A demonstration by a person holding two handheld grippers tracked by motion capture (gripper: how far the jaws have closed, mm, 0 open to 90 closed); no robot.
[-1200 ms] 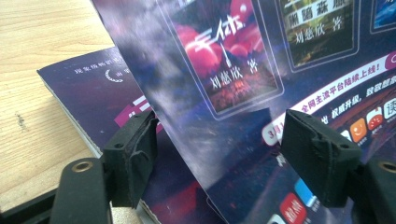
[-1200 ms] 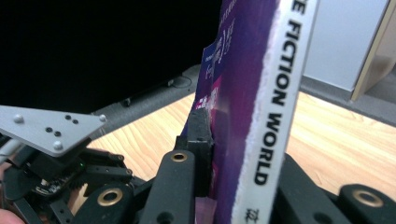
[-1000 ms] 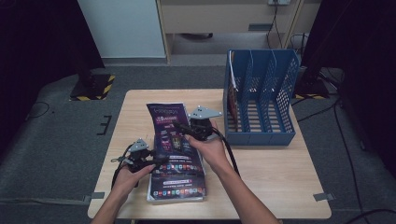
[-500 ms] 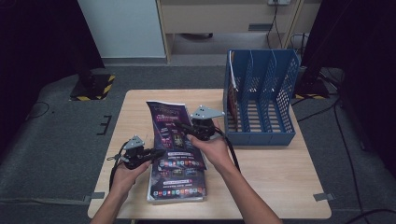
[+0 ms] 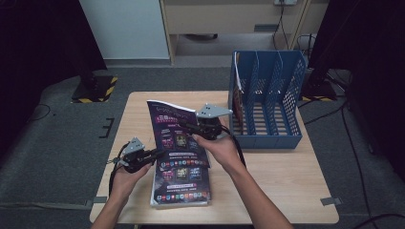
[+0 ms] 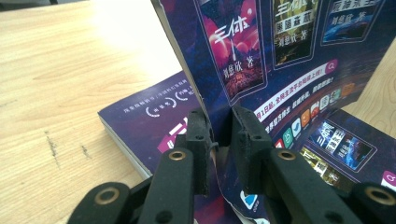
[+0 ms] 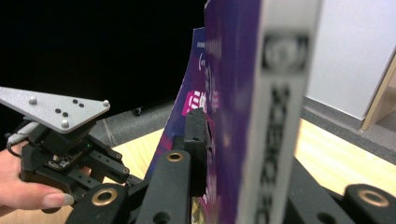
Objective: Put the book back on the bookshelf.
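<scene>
A purple magazine (image 5: 173,128) is raised off the table (image 5: 286,176) and tilted, its far edge highest. My left gripper (image 5: 159,153) is shut on its left edge, and in the left gripper view the jaws (image 6: 220,127) pinch the thin cover (image 6: 280,56). My right gripper (image 5: 185,125) is shut on the right edge. The right gripper view has the blurred spine (image 7: 275,107) between my jaws (image 7: 224,135), with the left gripper (image 7: 60,140) beyond. A stack of similar magazines (image 5: 181,193) lies flat beneath (image 6: 140,116).
A blue file rack (image 5: 267,136) with three slots stands at the table's right rear, close to my right hand. A thin book (image 5: 236,102) stands in its leftmost slot. Bare wood (image 5: 286,176) lies right of the stack, and dark floor surrounds the table.
The magazine has tipped up further off the stack. My right gripper rose slightly toward the rack with it, and my left gripper shifted a little to the left.
</scene>
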